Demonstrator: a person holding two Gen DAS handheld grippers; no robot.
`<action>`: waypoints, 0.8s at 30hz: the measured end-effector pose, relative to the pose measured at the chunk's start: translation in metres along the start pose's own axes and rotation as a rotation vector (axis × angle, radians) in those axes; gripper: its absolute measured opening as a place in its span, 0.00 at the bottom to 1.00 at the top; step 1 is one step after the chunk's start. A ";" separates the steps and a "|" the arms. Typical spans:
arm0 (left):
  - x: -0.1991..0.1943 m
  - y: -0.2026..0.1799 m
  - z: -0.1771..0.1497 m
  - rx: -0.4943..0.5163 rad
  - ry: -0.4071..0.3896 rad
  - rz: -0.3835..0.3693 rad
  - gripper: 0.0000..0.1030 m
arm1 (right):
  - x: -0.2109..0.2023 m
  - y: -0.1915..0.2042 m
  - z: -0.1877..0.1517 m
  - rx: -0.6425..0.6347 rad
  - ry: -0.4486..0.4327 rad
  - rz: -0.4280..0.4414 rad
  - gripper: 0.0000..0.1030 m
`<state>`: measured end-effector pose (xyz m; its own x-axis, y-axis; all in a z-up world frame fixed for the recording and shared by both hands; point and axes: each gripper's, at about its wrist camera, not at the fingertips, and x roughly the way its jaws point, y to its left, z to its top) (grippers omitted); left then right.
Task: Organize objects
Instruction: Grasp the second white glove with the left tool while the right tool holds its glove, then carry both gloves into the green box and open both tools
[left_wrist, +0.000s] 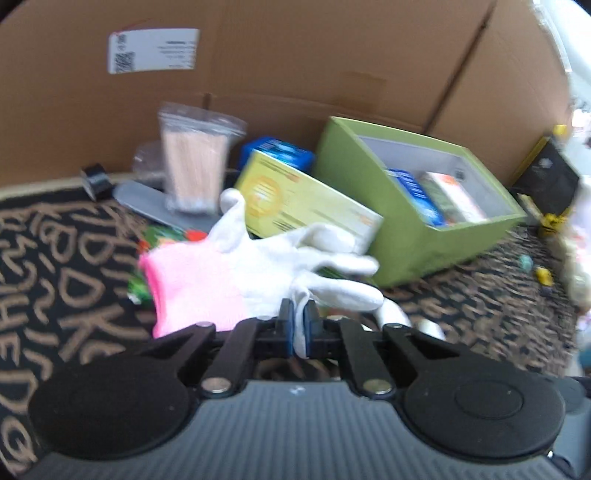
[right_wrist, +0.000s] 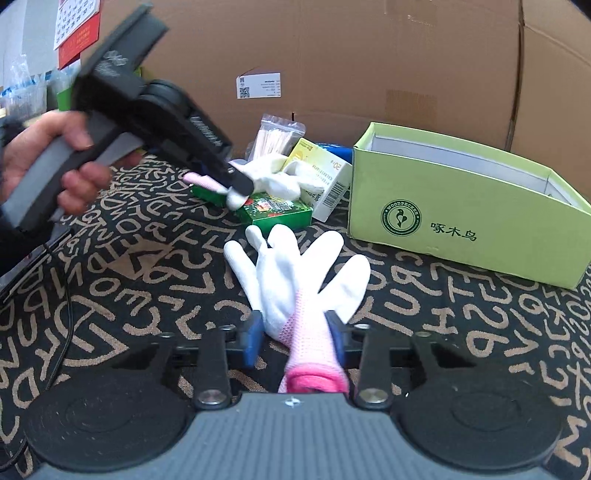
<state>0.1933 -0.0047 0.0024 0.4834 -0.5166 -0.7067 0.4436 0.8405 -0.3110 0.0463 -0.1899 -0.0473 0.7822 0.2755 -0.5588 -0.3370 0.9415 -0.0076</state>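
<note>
The left gripper (left_wrist: 299, 325) is clamped tight on a fold of a white glove with a pink cuff (left_wrist: 236, 273), the blue pads pinching the fabric just beside the cuff. That glove hangs right ahead of the fingers, over a green packet (right_wrist: 273, 212) and a yellow carton (left_wrist: 306, 205). Further ahead and to the right sits the open green box (left_wrist: 413, 258), with small cartons already inside. Ahead and to the left, a clear bag of wooden sticks (left_wrist: 194, 166) stands against the cardboard wall (left_wrist: 295, 55).

Over to the right gripper (right_wrist: 295, 328): its jaws stand partly open around the cuff of a second white glove (right_wrist: 295, 269), which lies flat on the patterned mat (right_wrist: 110, 295), fingers spread forward. The right pad touches the cuff; the left one stands clear. No grip there. The green box sits ahead to its right.
</note>
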 end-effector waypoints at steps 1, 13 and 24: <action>-0.005 -0.004 -0.003 -0.003 0.004 -0.031 0.05 | -0.001 -0.001 0.000 0.007 -0.001 0.003 0.32; -0.070 -0.078 0.034 0.087 -0.175 -0.207 0.05 | -0.045 -0.013 0.021 0.074 -0.170 -0.010 0.11; -0.026 -0.144 0.104 0.135 -0.209 -0.231 0.05 | -0.076 -0.066 0.068 0.024 -0.307 -0.216 0.11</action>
<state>0.1951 -0.1293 0.1321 0.4965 -0.7252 -0.4771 0.6489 0.6751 -0.3510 0.0448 -0.2601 0.0521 0.9558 0.1121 -0.2717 -0.1377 0.9875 -0.0771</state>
